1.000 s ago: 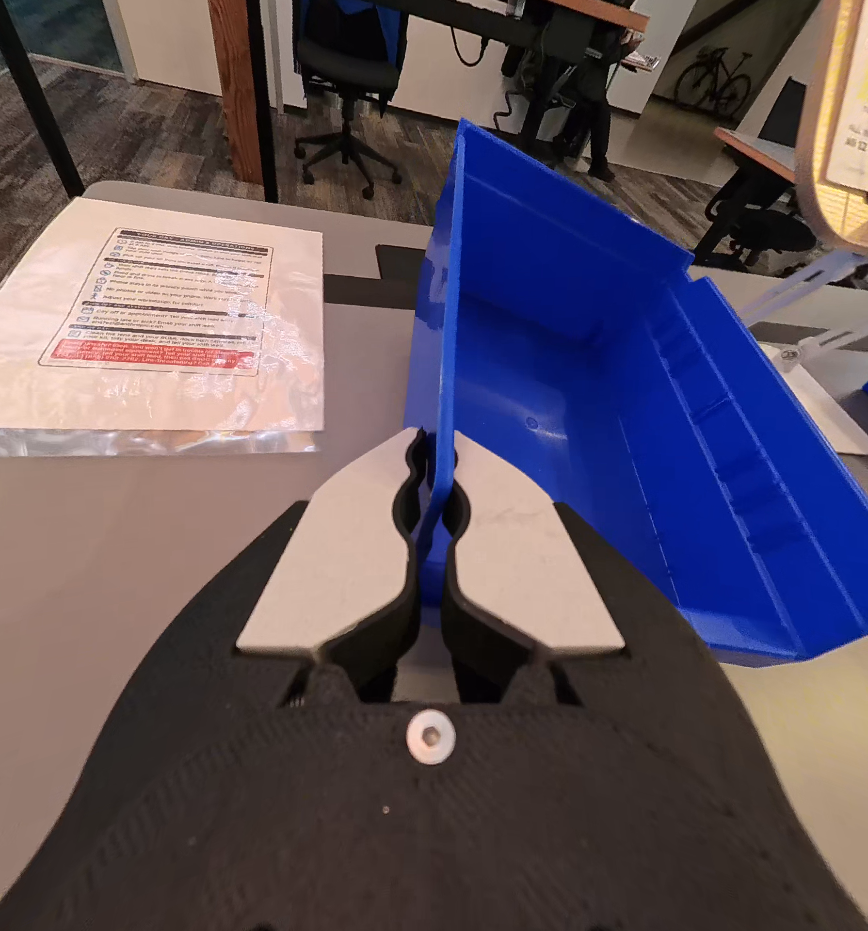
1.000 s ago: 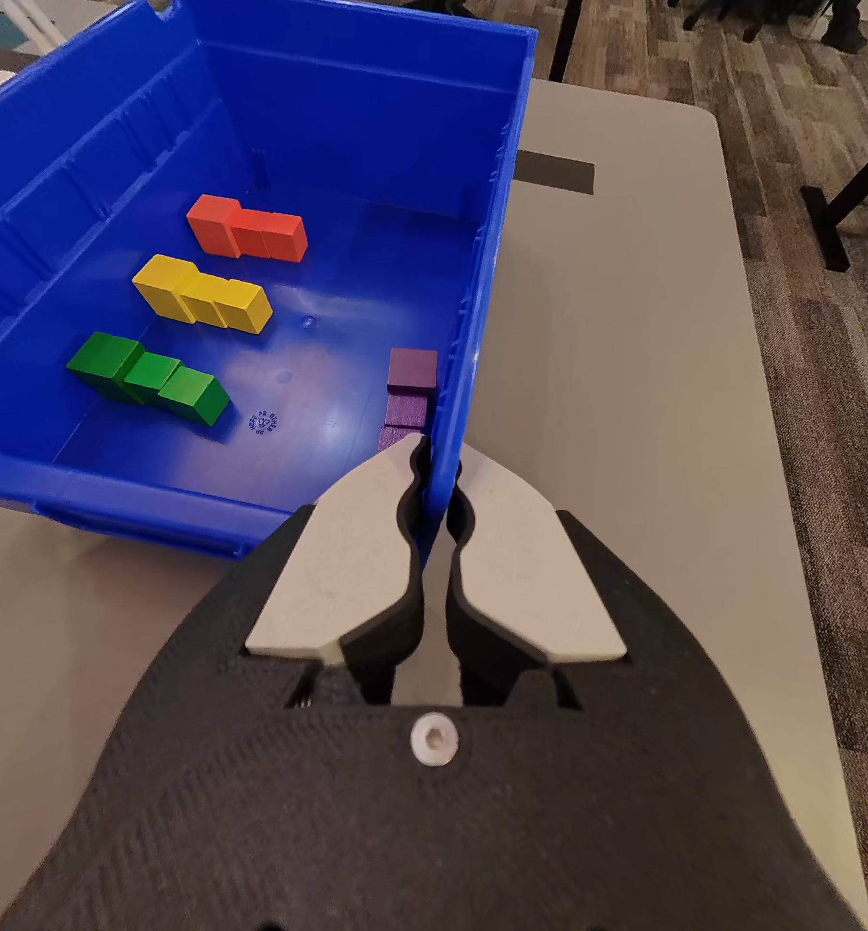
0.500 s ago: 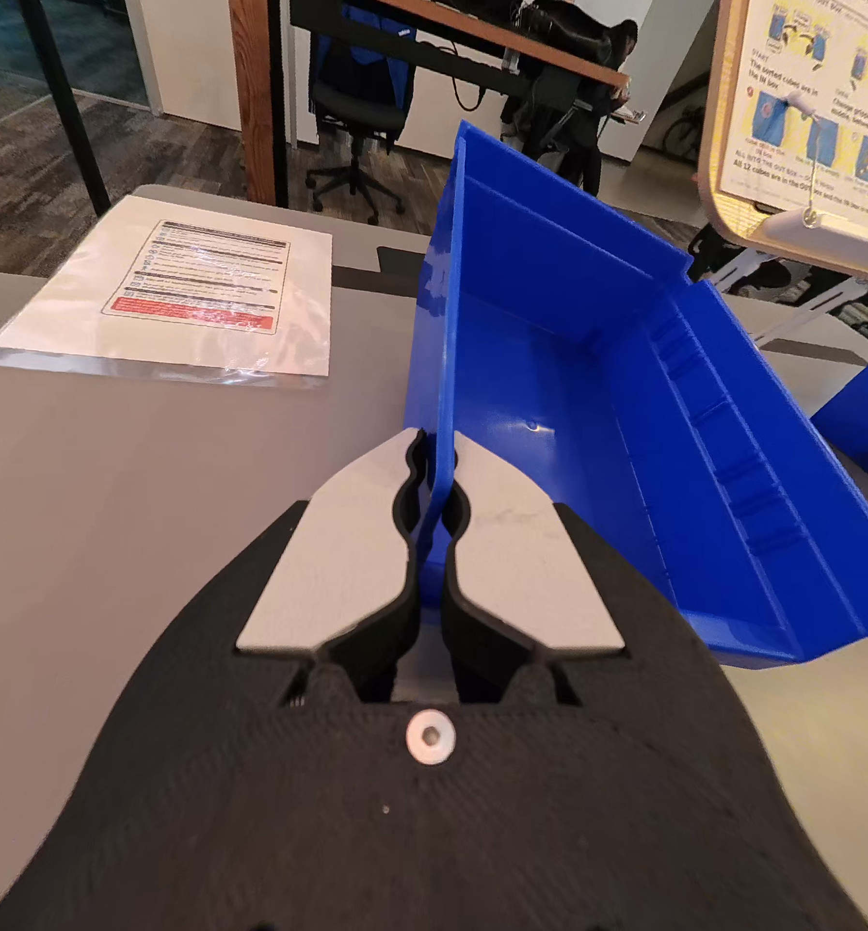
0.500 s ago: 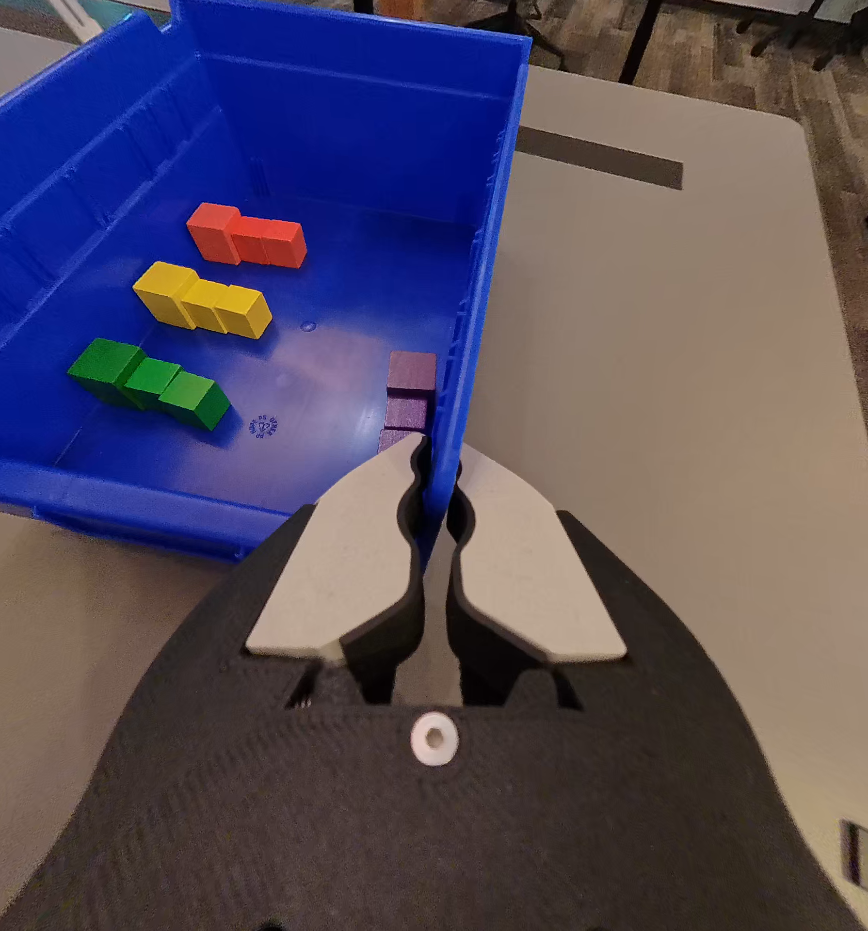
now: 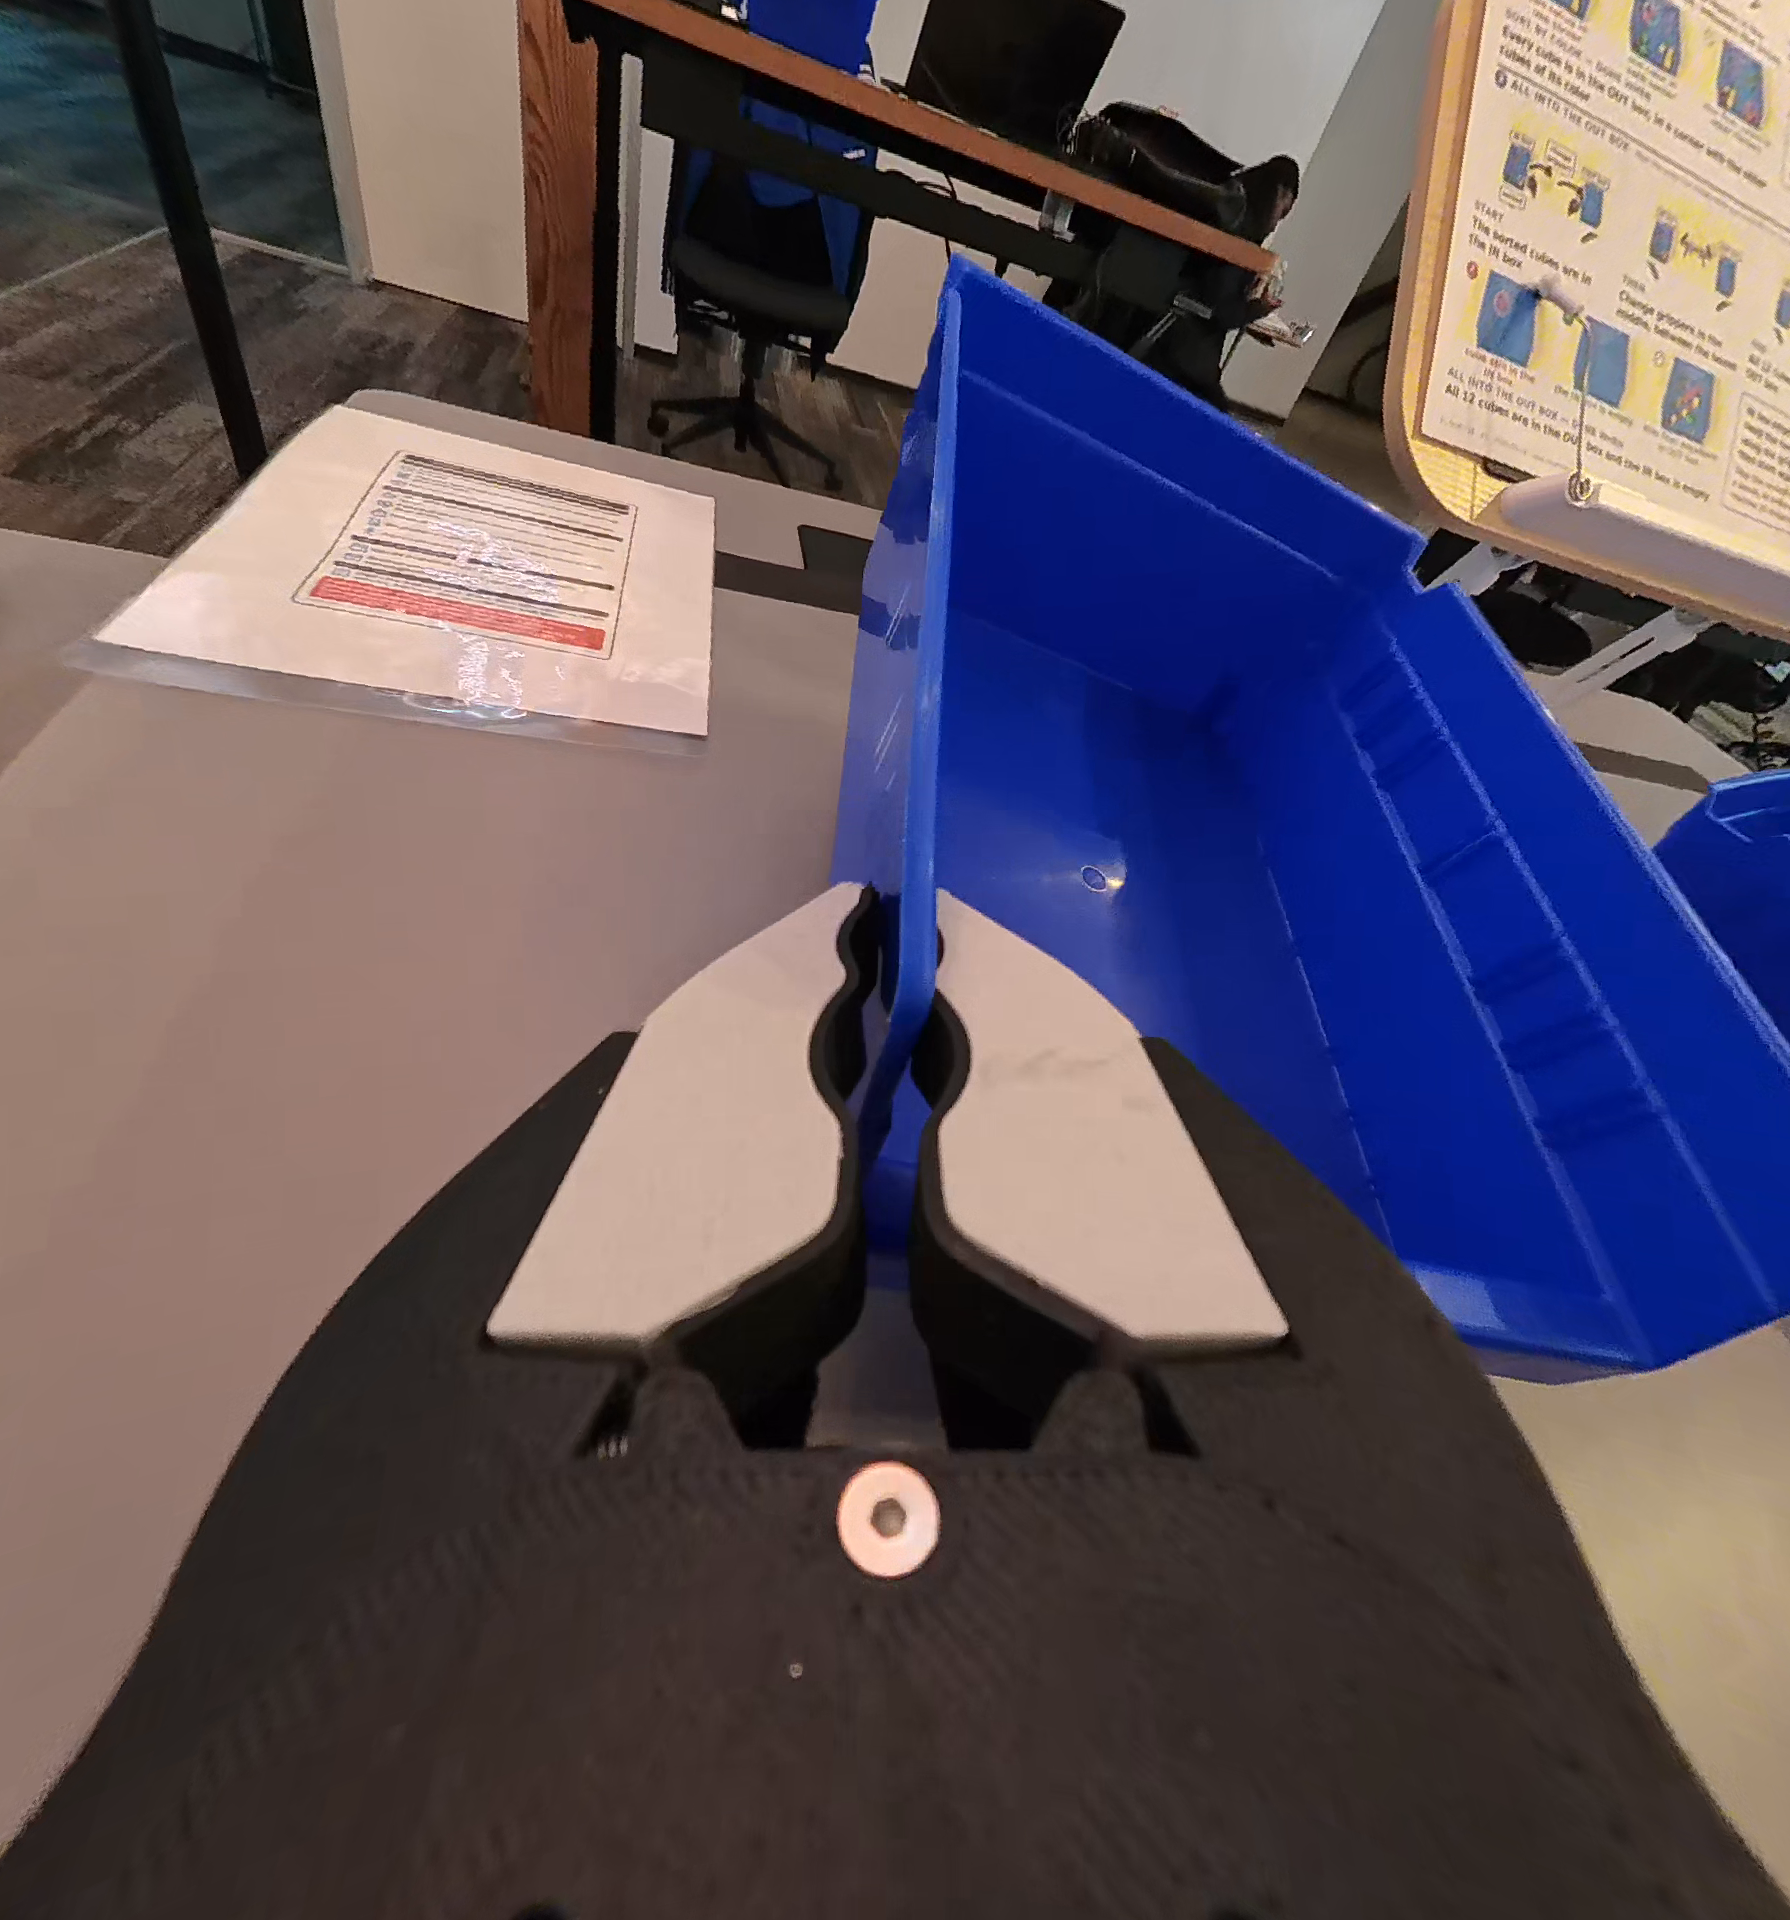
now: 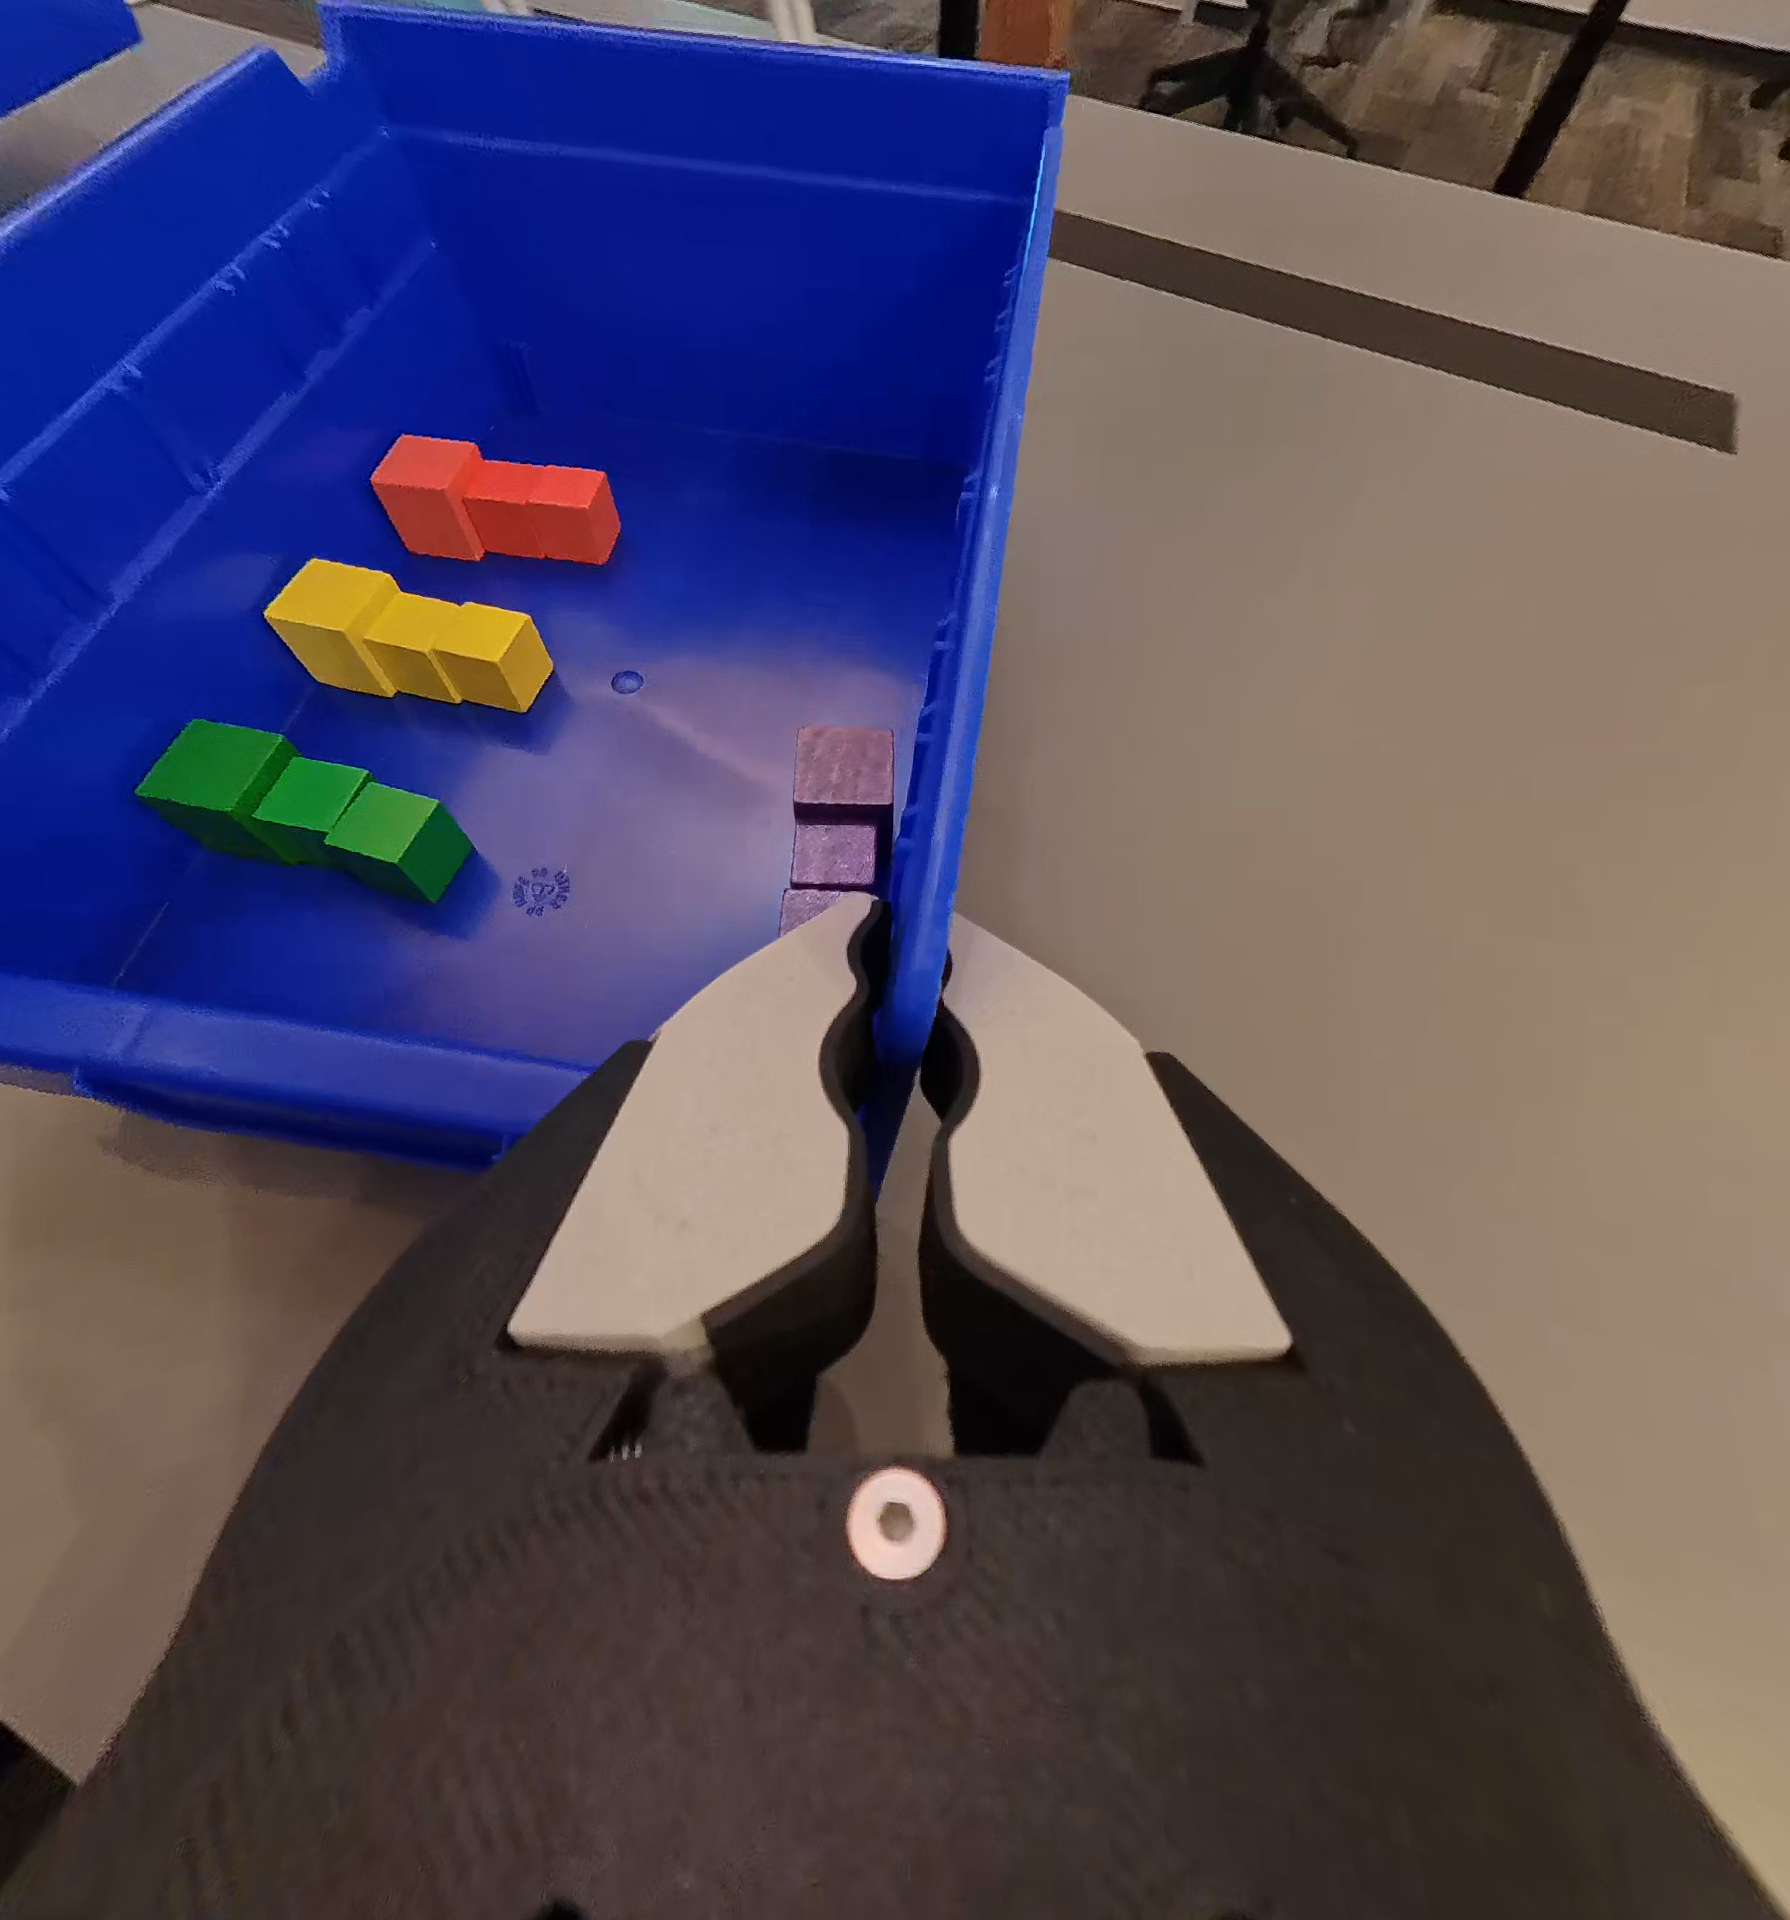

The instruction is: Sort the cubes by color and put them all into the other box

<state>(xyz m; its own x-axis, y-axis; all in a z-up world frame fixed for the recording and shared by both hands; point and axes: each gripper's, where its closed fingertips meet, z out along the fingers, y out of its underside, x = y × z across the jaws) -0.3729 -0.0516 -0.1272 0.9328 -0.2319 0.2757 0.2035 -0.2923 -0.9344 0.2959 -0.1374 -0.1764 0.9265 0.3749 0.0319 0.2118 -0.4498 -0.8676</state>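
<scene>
On table [image 5: 371, 935], unreadable laminated sheet [image 5: 455, 582].

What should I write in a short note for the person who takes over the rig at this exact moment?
Left tool: shut on the side wall of the empty blue box.
Right tool: shut on the side wall of the blue box with cubes.
Cubes: red row, yellow row, green row and purple row along the gripped wall, all inside that box, sorted by color.
Done: sorting and transfer look finished.
Left: probably only positioning the boxes on the grey table and releasing them.
</scene>
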